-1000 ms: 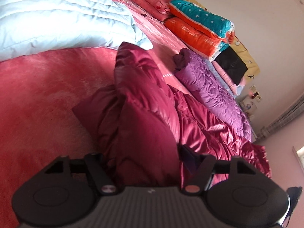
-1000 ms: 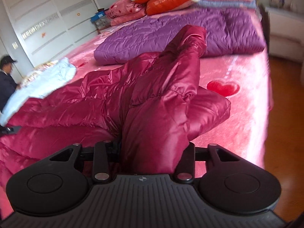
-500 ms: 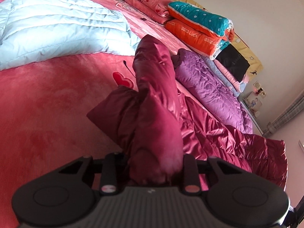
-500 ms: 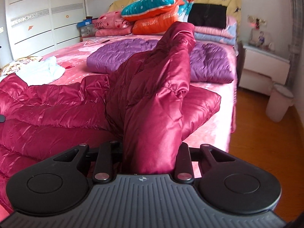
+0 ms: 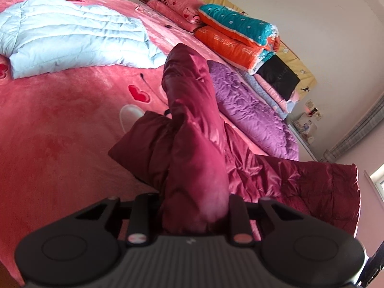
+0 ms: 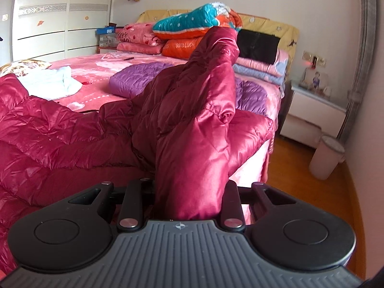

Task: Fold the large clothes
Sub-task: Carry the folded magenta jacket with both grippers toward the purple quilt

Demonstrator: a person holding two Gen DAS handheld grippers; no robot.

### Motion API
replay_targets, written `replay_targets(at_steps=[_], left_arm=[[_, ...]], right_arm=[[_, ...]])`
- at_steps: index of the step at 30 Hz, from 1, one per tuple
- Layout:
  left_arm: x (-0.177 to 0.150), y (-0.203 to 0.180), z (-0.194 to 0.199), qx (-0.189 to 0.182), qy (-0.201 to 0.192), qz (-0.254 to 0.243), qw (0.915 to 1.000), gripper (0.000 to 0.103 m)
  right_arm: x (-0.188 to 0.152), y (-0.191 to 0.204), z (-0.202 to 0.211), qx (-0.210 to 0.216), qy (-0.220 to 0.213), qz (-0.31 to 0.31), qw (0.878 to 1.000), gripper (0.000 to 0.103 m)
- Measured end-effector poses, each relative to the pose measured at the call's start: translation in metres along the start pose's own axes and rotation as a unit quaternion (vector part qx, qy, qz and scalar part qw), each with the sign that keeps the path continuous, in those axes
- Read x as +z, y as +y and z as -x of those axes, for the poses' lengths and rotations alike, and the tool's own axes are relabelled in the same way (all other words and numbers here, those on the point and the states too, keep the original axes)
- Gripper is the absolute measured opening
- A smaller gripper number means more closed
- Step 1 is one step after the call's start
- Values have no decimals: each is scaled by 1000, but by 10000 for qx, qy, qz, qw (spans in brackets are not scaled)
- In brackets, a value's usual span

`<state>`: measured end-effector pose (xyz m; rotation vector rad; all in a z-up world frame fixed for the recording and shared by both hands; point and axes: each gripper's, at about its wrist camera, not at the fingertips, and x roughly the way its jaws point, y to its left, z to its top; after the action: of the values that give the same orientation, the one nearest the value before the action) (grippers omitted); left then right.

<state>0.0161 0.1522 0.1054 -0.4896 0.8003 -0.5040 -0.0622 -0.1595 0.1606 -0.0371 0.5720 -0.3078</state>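
Note:
A large shiny maroon down jacket (image 5: 283,180) lies spread on the pink bed; it also shows in the right wrist view (image 6: 60,134). My left gripper (image 5: 189,218) is shut on a bunched fold of the jacket (image 5: 192,124) and lifts it above the bed. My right gripper (image 6: 187,204) is shut on another bunched fold of the jacket (image 6: 199,120) and holds it raised near the bed's right edge. The fingertips of both grippers are hidden in the fabric.
A light blue down jacket (image 5: 72,38) and a purple one (image 5: 249,110) lie on the pink bed cover (image 5: 48,132). Folded quilts (image 6: 192,31) are stacked at the headboard. A white nightstand (image 6: 314,112) and a bin (image 6: 326,156) stand on the wood floor right of the bed.
Both grippers have risen and pulled back with their jacket folds. The views tilt up: more of the bed and the headboard wall shows. Both stay shut on the fabric.

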Motion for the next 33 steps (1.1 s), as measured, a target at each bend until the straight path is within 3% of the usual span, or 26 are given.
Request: replay_targets(at_steps=[10,20,27,33], left_arm=[[20,-56,37,-503,-270,-678,9961,23],[67,-130,72,-1085,-852,-1328,9815,23],[114,-176,65,-1284,-1271,-1578,9708,23],[162,-197,22,-1338,-1324,-1620,9687,23]], right_arm=[[6,-6,36,-431,-560,365,9968,30],[60,-53,69,-761,-1294,-101,9886,30],[120,-91,69,-952,-1868,-367,9771,30],[164,-118,44,-1106,-2211,-526,9675,30]])
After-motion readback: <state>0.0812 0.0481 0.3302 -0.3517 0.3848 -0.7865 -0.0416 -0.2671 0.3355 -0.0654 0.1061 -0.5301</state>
